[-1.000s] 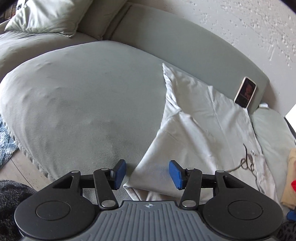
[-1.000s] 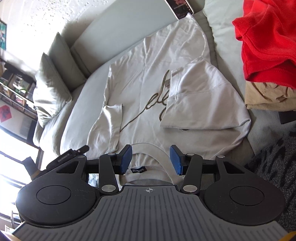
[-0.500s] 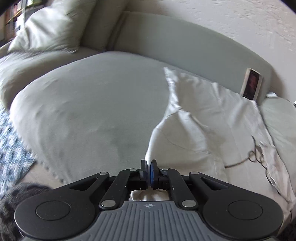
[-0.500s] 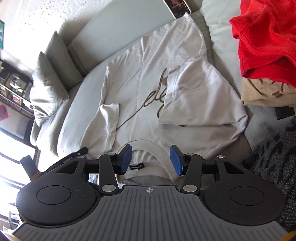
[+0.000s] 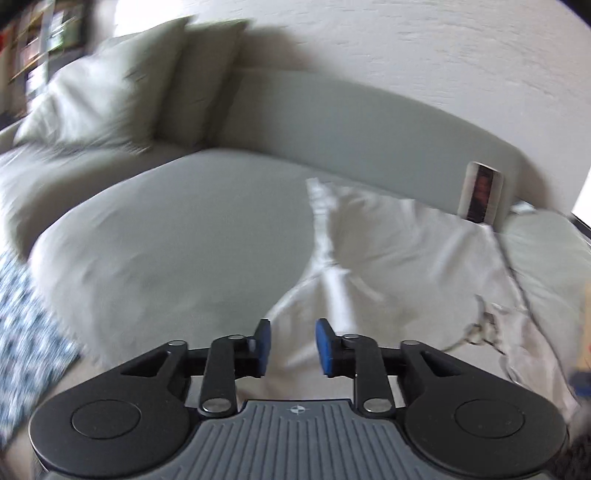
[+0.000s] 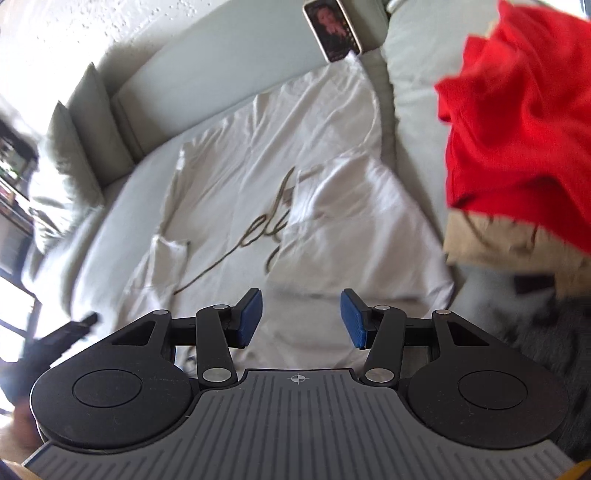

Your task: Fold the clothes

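Scene: a white T-shirt (image 6: 258,177) lies spread on a pale grey sofa (image 5: 177,236), dark looping script across its front; both views are blurred.
Landmark: a phone (image 6: 332,29) is propped upright against the sofa's backrest; the shirt's far hem corner reaches just below it.
T-shirt: its right sleeve is folded in over the chest, the left sleeve (image 6: 162,266) turned in on the side away from the phone, and the collar end lies farthest from the phone.
Left claw (image 5: 291,349): blue pads apart with nothing between them, over the shirt's edge on the side away from the phone.
Right claw (image 6: 301,319): pads wide apart and empty, above the shirt near the collar end.
Other clothes: a red garment (image 6: 517,122) lies heaped on a tan one (image 6: 491,240), to the right of the phone, beside the shirt.
Cushions (image 5: 110,96): leaning at the sofa's far left end, well apart from the phone.
Containers: none to be seen in either view.
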A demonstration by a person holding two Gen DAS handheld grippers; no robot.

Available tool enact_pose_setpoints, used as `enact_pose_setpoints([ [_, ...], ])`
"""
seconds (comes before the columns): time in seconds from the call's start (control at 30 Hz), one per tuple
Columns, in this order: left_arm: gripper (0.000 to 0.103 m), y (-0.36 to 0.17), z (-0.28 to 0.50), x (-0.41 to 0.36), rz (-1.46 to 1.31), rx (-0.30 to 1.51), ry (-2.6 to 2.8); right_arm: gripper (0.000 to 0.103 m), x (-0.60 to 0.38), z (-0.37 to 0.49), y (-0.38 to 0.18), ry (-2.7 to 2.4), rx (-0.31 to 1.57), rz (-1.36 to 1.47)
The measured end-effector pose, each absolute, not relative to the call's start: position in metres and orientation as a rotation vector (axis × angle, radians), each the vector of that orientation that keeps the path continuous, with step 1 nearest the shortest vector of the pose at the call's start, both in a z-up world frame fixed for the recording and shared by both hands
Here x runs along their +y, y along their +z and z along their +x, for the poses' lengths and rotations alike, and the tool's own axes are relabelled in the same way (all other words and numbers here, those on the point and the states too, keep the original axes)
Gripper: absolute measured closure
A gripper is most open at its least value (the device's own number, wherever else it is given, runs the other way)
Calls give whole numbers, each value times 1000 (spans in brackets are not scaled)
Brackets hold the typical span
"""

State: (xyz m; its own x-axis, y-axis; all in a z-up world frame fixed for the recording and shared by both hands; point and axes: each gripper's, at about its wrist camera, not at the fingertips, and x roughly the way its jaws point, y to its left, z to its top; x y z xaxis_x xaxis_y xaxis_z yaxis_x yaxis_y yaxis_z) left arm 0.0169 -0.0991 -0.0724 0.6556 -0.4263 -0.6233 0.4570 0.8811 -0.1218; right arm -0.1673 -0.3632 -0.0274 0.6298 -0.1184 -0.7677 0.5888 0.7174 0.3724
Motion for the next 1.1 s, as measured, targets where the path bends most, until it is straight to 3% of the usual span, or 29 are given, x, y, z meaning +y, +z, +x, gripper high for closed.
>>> enact_pose_setpoints([
  [0.2,84,-125,15,-153,199,891,-641,52,-367,-134,-60,-523,952,496],
  [0.37,84,-123,-4,-148,240,950,-659,48,-366,-159,-73,-524,1036,527],
  [0.43,83,-120,-10,-140,217,986,-655,53,-364,-169,-69,-523,1060,534],
  [0.5,83,-115,-17,-136,203,977,-662,58,-359,-175,-62,-520,1062,530],
  [0.73,83,-103,-40,-158,253,871,-784,53,-327,-156,-36,-356,902,499],
  [0.93,82,-133,-51,-179,375,971,-850,53,-290,-139,-61,-319,994,307],
  [1.0,83,-128,-47,-178,369,1022,-865,48,-282,-143,-61,-286,1088,270],
  [1.1,81,-108,-38,-166,295,997,-865,50,-291,-159,-48,-272,1121,394],
])
